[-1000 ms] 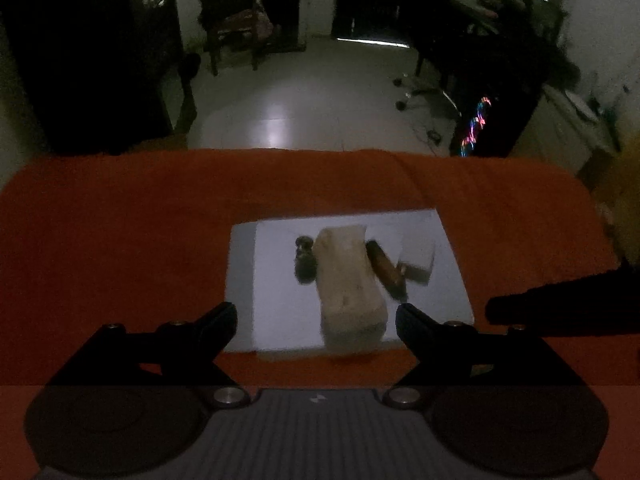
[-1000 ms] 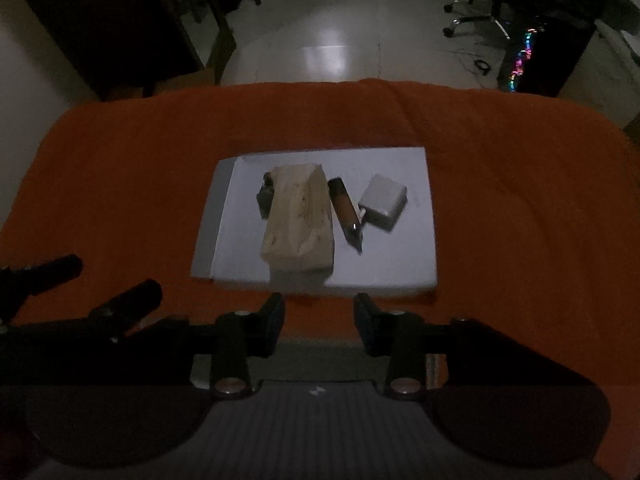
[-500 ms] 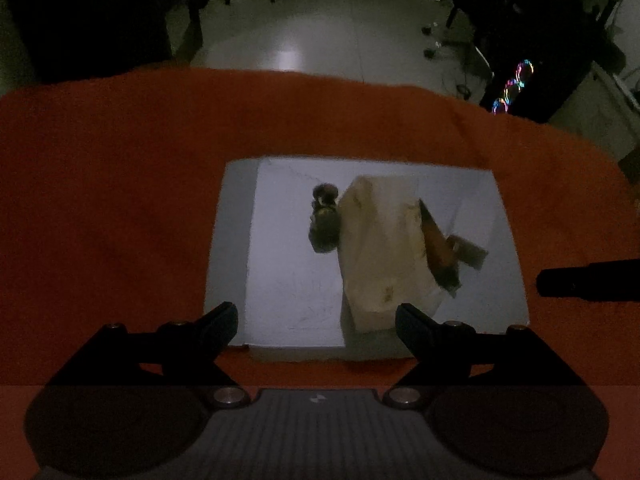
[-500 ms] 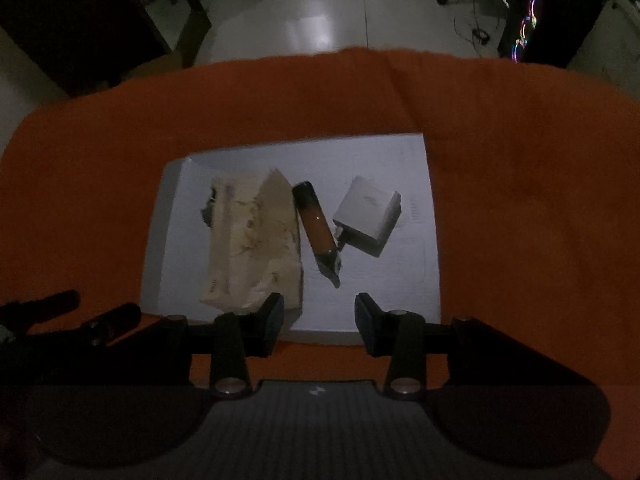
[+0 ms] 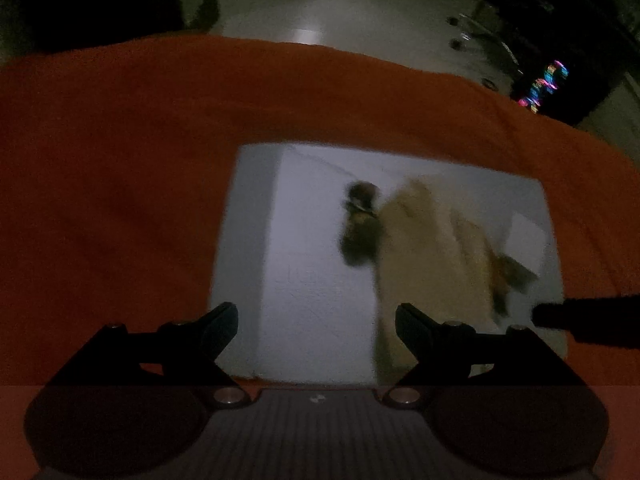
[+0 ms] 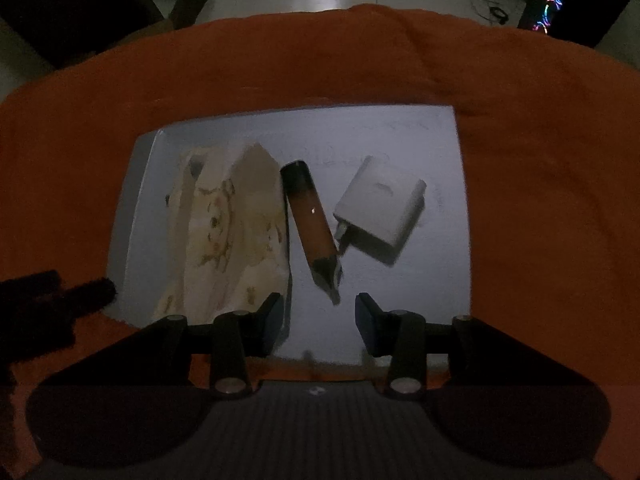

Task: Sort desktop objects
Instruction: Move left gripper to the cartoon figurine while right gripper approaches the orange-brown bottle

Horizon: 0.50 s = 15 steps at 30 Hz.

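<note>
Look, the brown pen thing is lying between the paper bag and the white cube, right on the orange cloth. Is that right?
Not quite. The brown pen thing does lie between the paper bag and the white cube, but all three rest on the white sheet, not straight on the orange cloth. The right wrist view shows it.

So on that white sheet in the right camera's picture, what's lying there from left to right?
Cream printed packet → brown pen-shaped stick → white square charger block, all on the white sheet over the orange cloth.
</note>
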Available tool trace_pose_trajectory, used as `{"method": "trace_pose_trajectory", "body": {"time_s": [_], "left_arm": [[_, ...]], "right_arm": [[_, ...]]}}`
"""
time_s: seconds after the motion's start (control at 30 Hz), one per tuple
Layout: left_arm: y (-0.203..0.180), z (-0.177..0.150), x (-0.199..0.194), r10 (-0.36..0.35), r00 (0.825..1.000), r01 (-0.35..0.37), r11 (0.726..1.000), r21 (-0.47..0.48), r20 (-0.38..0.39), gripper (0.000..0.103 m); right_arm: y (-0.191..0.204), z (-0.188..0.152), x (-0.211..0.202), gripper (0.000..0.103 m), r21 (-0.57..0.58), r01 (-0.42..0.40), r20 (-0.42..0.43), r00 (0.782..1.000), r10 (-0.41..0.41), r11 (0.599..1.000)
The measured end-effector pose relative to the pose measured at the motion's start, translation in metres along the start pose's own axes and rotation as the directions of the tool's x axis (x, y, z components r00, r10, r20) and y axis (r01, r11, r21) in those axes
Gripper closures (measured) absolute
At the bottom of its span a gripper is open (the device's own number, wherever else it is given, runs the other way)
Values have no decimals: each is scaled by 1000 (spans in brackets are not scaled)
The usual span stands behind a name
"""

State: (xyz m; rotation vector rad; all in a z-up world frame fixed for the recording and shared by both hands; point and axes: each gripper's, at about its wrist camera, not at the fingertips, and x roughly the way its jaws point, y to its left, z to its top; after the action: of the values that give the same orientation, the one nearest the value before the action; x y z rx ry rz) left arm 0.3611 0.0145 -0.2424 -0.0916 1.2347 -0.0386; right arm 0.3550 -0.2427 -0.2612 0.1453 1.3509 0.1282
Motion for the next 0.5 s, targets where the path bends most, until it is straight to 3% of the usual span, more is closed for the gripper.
{"method": "trace_pose_trajectory", "body": {"time_s": [0.2, 0.5], "left_arm": [[20, 17, 22, -8, 1000, 9, 998, -61, 6, 18], [6, 27, 61, -70, 998, 70, 996, -54, -5, 23]], "right_arm": [[6, 9, 24, 59, -73, -6, 3, 1000, 6, 997], [13, 15, 56, 60, -96, -17, -21, 1000, 15, 995]]}}
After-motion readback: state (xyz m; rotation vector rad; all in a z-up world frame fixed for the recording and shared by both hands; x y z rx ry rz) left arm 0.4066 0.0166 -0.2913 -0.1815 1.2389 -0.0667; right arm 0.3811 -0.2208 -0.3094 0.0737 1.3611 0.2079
